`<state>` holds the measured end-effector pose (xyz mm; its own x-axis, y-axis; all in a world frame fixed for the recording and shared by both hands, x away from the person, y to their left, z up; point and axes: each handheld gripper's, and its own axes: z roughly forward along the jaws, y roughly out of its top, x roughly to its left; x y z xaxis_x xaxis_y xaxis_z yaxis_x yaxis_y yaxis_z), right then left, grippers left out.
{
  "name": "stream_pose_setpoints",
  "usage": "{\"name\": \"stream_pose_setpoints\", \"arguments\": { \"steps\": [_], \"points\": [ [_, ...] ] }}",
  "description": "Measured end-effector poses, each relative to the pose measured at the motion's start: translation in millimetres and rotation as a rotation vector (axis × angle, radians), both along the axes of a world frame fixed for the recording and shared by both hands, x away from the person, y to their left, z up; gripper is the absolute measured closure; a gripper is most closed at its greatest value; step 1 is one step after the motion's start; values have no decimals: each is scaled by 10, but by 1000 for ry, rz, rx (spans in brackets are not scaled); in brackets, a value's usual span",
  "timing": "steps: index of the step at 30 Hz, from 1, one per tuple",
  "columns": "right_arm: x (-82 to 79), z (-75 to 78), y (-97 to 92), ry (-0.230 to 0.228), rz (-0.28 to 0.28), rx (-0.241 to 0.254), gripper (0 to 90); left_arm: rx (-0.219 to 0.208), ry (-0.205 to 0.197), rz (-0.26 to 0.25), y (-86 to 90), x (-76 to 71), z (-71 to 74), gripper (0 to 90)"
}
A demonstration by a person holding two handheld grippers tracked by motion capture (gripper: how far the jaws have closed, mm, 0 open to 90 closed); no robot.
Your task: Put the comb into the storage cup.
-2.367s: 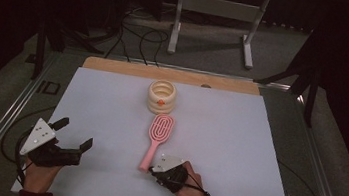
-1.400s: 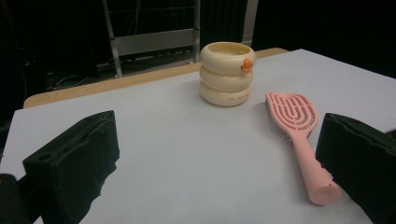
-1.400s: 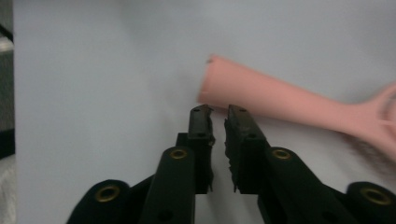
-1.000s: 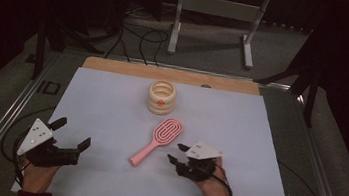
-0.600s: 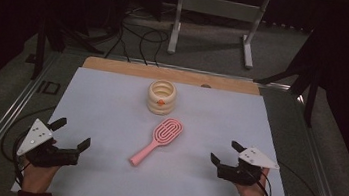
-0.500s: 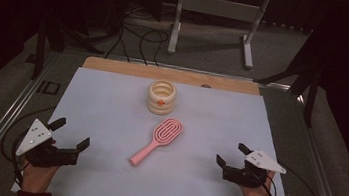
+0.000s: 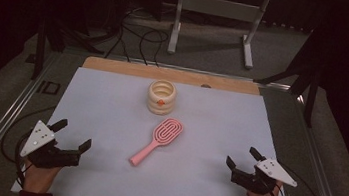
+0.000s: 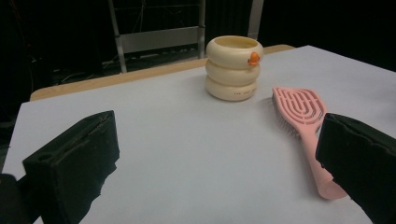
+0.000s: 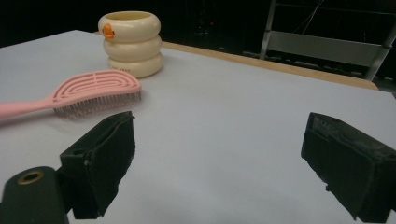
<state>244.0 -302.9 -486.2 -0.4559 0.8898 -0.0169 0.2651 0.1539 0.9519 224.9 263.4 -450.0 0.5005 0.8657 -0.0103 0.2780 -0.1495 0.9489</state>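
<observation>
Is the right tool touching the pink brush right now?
Apart. The high view shows bare white table between the right tool and the brush, and the right gripper view shows the open jaws with nothing between them.

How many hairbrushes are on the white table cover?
1. The pink hairbrush lies bristles down near the middle of the white table cover, just in front of the cream ringed cup. Nothing looks hidden.
</observation>
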Motion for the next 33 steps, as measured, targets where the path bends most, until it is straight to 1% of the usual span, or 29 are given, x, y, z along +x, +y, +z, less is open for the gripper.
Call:
{"name": "stream_pose_setpoints", "arguments": {
  "steps": [2, 4, 7, 13, 16, 18, 20, 22, 26, 31, 33],
  "points": [
    [10, -10, 16, 0, 8, 3, 100, 9, -1, 2, -7, -2, 5, 3],
    [14, -16, 36, 8, 11, -3, 101, 7, 0, 4, -6, -2, 7, 3],
    [14, -22, 55, 8, 18, -9, 101, 7, 6, 8, -5, 1, 3, 3],
    [13, -29, 52, 0, 9, 1, 101, 9, 17, 12, -29, 26, 51, 2],
    [9, -29, 48, 0, 13, 4, 102, 17, 28, 16, -45, 41, 60, 2],
    [8, -28, 40, -5, 11, 15, 103, 17, 45, 15, -60, 60, 66, 2],
    [6, -28, 30, -11, 9, 27, 103, 22, 59, 12, -78, 77, 79, 3],
    [5, -32, 23, -14, 6, 27, 103, 35, 68, 10, -101, 86, 100, 3],
    [6, -38, 25, -23, 8, 28, 104, 60, 70, 3, -153, 101, 145, 2],
    [11, -51, 36, -23, 6, 30, 104, 60, 80, -1, -199, 151, 186, 2],
    [15, -52, 37, -20, 6, 26, 104, 69, 83, -6, -225, 172, 201, 2]
  ]
}}
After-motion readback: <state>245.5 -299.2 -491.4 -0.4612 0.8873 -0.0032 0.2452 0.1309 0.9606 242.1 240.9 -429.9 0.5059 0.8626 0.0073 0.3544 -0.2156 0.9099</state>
